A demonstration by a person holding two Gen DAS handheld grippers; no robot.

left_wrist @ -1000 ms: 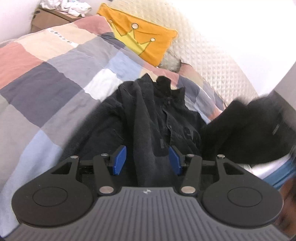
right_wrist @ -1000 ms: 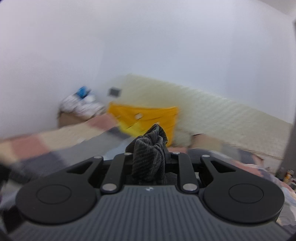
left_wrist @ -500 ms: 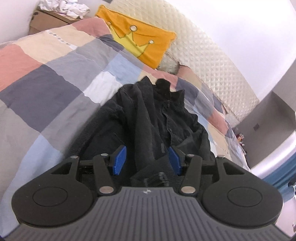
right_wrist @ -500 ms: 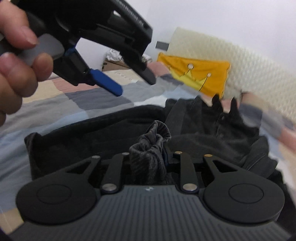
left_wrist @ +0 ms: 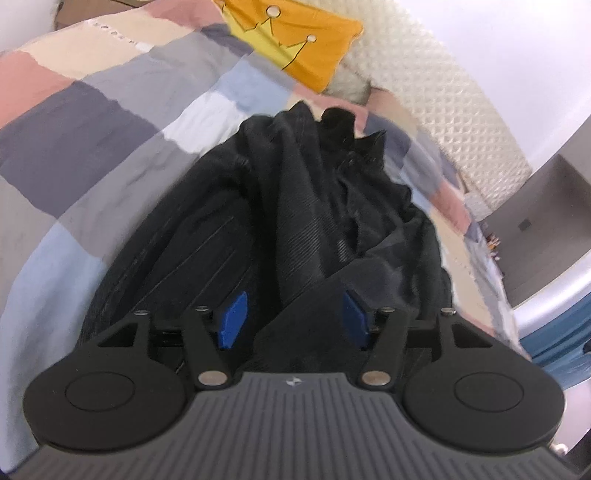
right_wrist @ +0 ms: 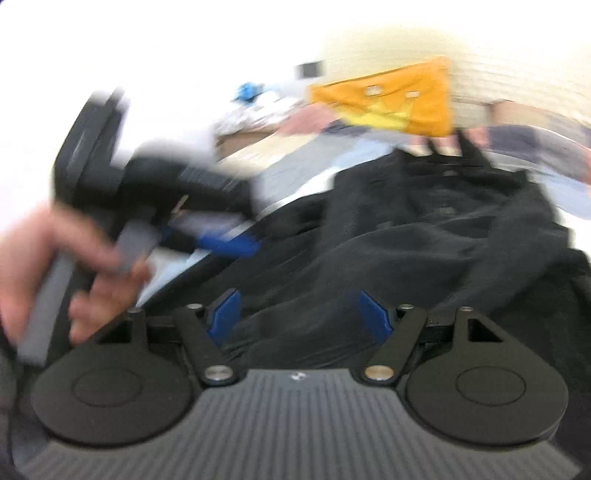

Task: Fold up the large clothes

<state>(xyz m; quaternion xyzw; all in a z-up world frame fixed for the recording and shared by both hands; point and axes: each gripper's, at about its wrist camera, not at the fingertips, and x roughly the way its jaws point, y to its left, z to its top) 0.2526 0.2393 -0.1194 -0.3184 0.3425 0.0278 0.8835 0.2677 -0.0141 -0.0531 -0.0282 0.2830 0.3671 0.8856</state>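
A large black garment (left_wrist: 295, 206) lies bunched on the patchwork bed cover (left_wrist: 81, 133), its collar end toward the pillows. My left gripper (left_wrist: 293, 319) is open, hovering just over the garment's near edge. In the blurred right wrist view the same garment (right_wrist: 424, 236) spreads ahead. My right gripper (right_wrist: 299, 314) is open and empty above the near fold. The left gripper with its blue pads (right_wrist: 229, 247) and the hand holding it show at the left of that view.
An orange crown cushion (left_wrist: 295, 33) and a cream quilted headboard (left_wrist: 443, 96) stand at the bed's far end. A cardboard box with white items (right_wrist: 251, 110) sits beyond the bed. A grey wall and blue furniture (left_wrist: 554, 332) are at the right.
My right gripper has opened and let go of the dark cloth fold it held. It swung down over the garment. My left gripper moved closer over the garment, staying open.
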